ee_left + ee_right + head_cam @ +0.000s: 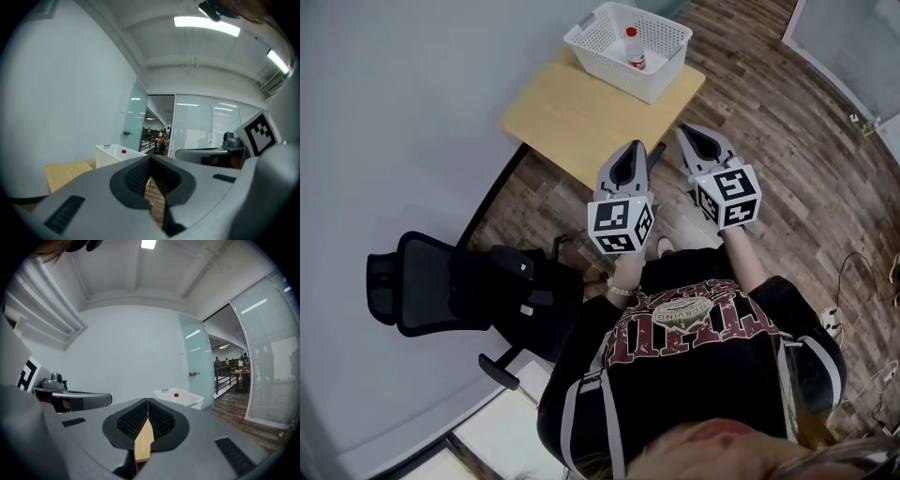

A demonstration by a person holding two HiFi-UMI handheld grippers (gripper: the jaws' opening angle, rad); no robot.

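Two grippers, the left gripper (634,150) and the right gripper (692,133), hang empty by the near corner of the wooden table (567,117). Each has its jaws pressed together tip to tip, so I judge this an approach stage with nothing grasped. A pick would call for parting one pair first. The small red-capped bottle (635,49) appears upright inside the white perforated basket (614,80) at the table's far end, well apart from both.
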